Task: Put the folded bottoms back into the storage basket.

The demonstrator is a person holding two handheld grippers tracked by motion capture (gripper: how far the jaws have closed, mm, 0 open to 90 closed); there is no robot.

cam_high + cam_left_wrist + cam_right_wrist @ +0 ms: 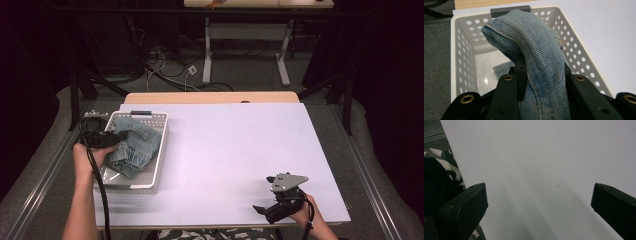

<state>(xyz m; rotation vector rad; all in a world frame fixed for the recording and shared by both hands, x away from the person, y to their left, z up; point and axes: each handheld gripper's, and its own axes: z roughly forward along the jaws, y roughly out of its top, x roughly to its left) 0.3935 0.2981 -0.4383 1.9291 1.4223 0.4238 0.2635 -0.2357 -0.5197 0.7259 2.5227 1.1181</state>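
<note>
A piece of blue denim [134, 145] lies bunched in a white perforated basket [150, 182] at the table's left. My left gripper [114, 139] hovers over the basket's left side, shut on a fold of the denim [534, 55] that drapes up and over its jaws. Inside the basket [464, 45] more cloth lies on the floor beneath. My right gripper [264, 210] rests near the front right edge of the table, pointing left, open with nothing between its fingers [469, 207] but bare white tabletop [536, 170].
The white tabletop [235, 150] stretches between the basket and the right gripper. Its front edge runs close under the right gripper. Cables and table legs [207, 55] lie on the floor beyond the far edge. A patterned garment [446, 162] of the person shows beside the table edge.
</note>
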